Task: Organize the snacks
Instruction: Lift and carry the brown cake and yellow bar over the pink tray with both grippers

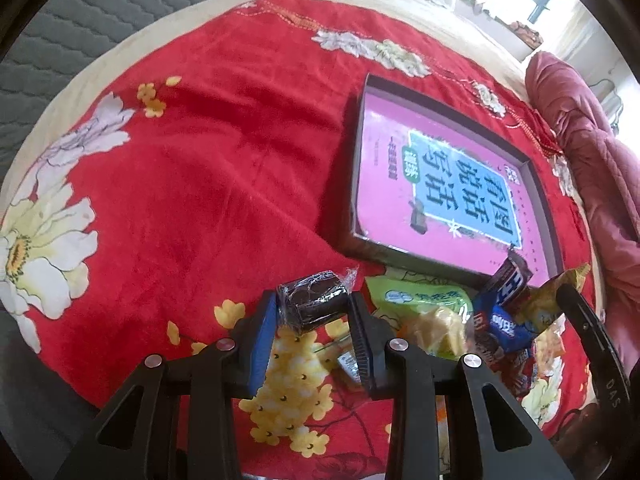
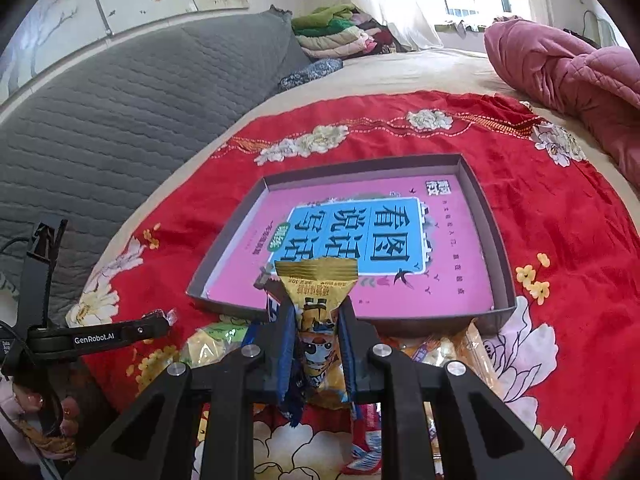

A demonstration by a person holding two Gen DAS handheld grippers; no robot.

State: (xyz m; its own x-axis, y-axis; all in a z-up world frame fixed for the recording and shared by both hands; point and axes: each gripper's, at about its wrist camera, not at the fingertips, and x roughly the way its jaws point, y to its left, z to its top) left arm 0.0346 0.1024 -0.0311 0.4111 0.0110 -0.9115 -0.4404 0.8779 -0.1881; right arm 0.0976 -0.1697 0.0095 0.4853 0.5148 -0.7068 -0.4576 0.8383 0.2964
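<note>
My left gripper (image 1: 313, 307) is shut on a dark round snack in clear wrap (image 1: 312, 300), held just above the red flowered cloth. My right gripper (image 2: 317, 312) is shut on a yellow snack packet (image 2: 318, 300) with a gold crimped top, lifted in front of the tray. The shallow grey tray (image 1: 362, 128) (image 2: 494, 232) with a pink printed sheet inside lies beyond both grippers. A pile of snack packets (image 1: 432, 316) (image 2: 432, 354), green, blue and yellow, lies on the cloth at the tray's near edge. In the right wrist view the left gripper (image 2: 170, 317) shows at the left.
The red flowered cloth (image 1: 208, 152) covers a bed. A grey quilted headboard (image 2: 120, 112) stands at the left, a pink quilt (image 2: 568, 68) at the right, folded clothes (image 2: 340, 32) at the back. A person's hand (image 2: 40, 412) holds the left gripper's handle.
</note>
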